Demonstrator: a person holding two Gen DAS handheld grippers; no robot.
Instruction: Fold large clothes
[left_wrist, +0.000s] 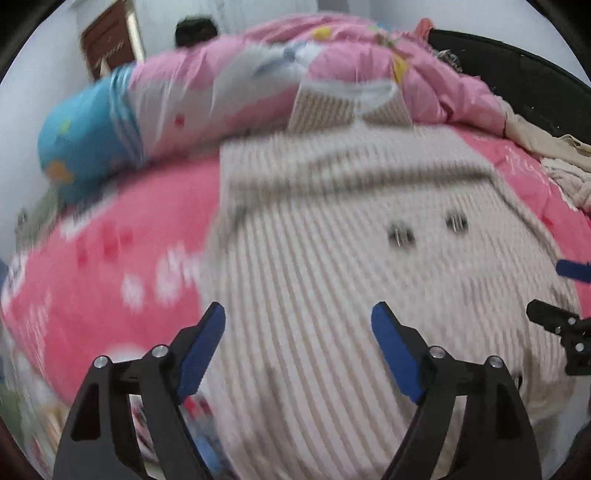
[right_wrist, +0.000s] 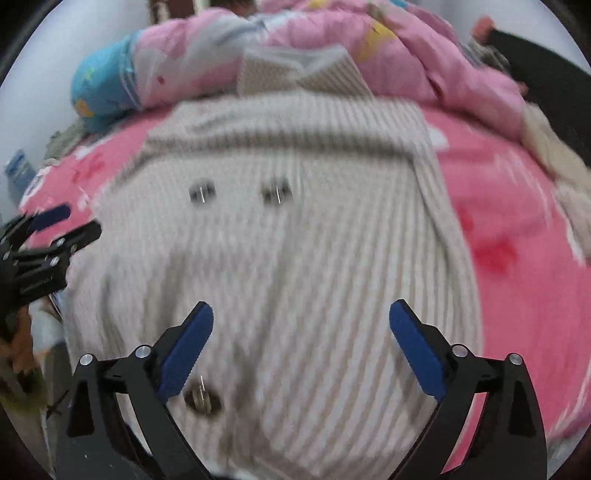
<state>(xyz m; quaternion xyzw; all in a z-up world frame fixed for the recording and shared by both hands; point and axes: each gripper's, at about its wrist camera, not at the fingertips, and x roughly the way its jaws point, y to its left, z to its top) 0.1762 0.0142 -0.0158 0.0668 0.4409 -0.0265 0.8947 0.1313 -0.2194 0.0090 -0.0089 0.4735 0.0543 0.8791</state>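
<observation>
Beige ribbed garment (right_wrist: 280, 258) flat on pink bedsheet (right_wrist: 509, 236); left gripper (left_wrist: 298, 314), right gripper (right_wrist: 301, 312) fingers spread wide, empty.

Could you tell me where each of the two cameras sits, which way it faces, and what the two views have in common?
Left wrist: sits on the left gripper, looking forward and down between its open blue-padded fingers at the striped garment on the pink bedsheet; the right gripper shows at the right edge.
Right wrist: sits on the right gripper, also open, angled down at the same garment; the left gripper shows at the left edge.
Shared: the garment, its two dark buttons, the sheet and the pink quilt heaped behind.
</observation>
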